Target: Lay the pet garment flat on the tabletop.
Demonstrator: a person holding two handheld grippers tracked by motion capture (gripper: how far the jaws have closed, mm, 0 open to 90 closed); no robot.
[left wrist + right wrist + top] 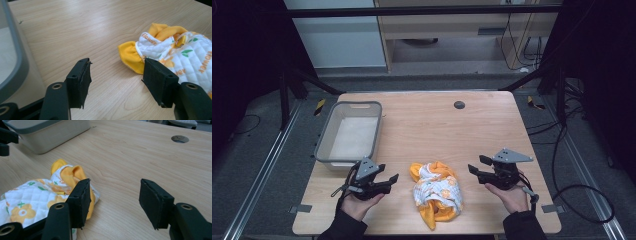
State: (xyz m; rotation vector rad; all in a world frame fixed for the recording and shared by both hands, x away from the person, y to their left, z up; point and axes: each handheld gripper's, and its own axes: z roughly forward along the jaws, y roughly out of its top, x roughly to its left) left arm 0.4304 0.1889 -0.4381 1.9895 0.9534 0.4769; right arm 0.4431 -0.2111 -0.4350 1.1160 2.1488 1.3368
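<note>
A crumpled quilted garment (437,192), white with orange flowers and yellow trim, lies on the wooden table near its front edge. My left gripper (388,172) hovers just to the left of it, jaws open and empty. In the left gripper view the garment (175,52) lies past the right jaw, with bare wood between the pads of my left gripper (116,72). My right gripper (478,164) is held to the garment's right, also open with nothing in it. In the right gripper view the cloth (37,197) sits behind the left jaw of my right gripper (113,195).
A grey plastic bin (324,145) with a pale inside stands at the table's left; its rim (17,57) is close to my left gripper, and the bin (45,135) lies far left in the right gripper view. A round cable hole (459,104) sits at the back of the table.
</note>
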